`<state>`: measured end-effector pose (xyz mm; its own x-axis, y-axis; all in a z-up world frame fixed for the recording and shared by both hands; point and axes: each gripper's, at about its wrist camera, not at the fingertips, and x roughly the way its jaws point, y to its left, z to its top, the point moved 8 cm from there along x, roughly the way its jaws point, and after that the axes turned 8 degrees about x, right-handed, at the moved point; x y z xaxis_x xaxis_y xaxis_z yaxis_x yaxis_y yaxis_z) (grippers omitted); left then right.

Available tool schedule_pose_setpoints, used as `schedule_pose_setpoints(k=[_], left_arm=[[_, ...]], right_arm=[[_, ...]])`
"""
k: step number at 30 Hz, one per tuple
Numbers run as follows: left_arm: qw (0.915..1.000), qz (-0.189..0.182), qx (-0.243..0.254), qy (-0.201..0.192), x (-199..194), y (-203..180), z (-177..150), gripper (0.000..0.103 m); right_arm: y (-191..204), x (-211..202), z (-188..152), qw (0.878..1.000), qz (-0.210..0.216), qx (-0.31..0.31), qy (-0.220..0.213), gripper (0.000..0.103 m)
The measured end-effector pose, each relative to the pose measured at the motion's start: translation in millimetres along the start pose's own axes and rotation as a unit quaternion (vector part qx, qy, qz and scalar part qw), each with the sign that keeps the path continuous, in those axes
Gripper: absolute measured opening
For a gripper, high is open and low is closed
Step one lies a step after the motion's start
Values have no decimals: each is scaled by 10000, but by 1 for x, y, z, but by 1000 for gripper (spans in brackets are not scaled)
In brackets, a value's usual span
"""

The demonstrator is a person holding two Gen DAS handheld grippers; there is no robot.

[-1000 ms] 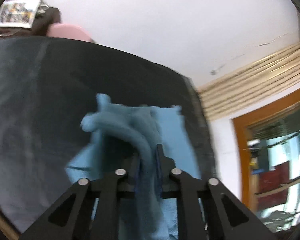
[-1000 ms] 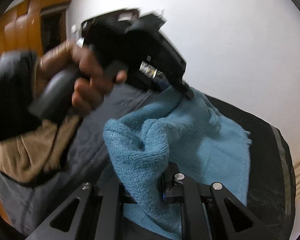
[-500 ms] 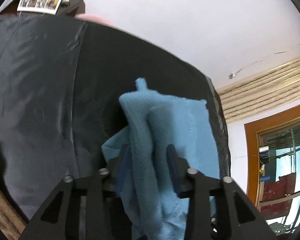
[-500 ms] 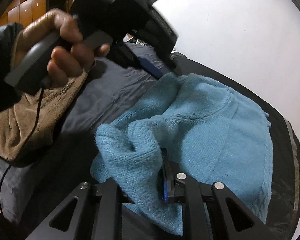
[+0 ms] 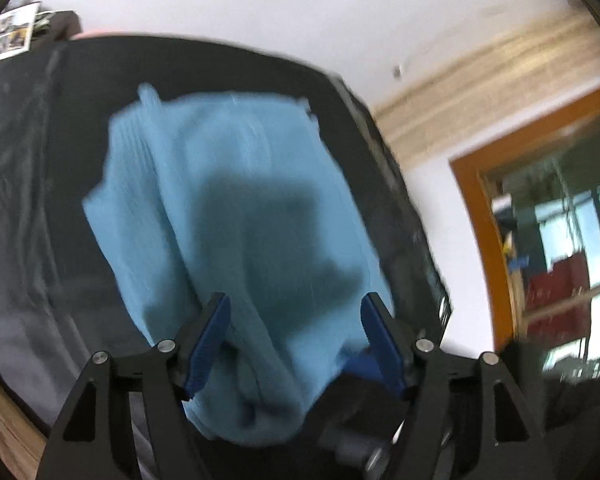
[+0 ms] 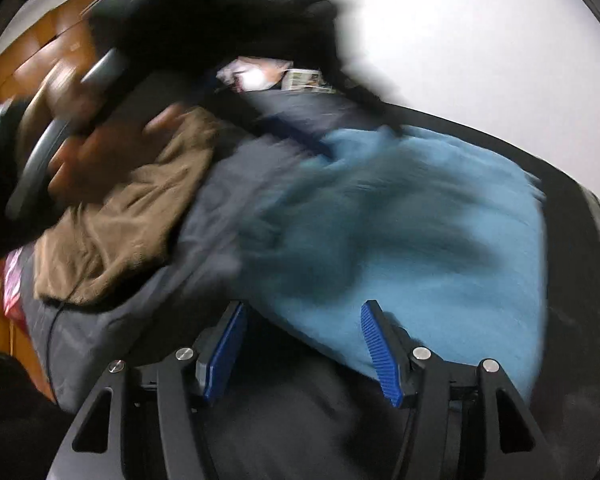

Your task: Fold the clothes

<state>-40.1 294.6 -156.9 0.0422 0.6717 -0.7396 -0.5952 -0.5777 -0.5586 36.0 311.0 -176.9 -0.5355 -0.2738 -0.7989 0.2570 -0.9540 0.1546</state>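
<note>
A light blue knitted garment (image 5: 236,208) lies folded on the dark bedcover (image 5: 32,184). My left gripper (image 5: 294,308) is open above its near end, jaws wide apart, with the cloth lying loose between and below them. In the right wrist view the same blue garment (image 6: 440,232) lies flat. My right gripper (image 6: 302,316) is open and empty at its near edge. The other handheld gripper and the hand (image 6: 100,148) holding it show blurred at the upper left.
A tan garment (image 6: 132,220) lies on the grey bedcover (image 6: 204,248) to the left of the blue one. Papers and clutter (image 6: 276,76) sit at the far end of the bed. A white wall, a wood-framed window (image 5: 552,248) and a photo sheet (image 5: 8,36) surround the bed.
Both grippers were shut on the blue garment and have opened. The garment has dropped flat onto the bedcover. Both views are blurred by motion.
</note>
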Motion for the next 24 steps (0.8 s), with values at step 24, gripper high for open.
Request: schedule_pose_setpoints(k=[24], left_arm=[[9924, 1188, -212, 229, 20, 14, -64, 71]], right_arm=[[-140, 2, -33, 9830, -1284, 1278, 280, 73]])
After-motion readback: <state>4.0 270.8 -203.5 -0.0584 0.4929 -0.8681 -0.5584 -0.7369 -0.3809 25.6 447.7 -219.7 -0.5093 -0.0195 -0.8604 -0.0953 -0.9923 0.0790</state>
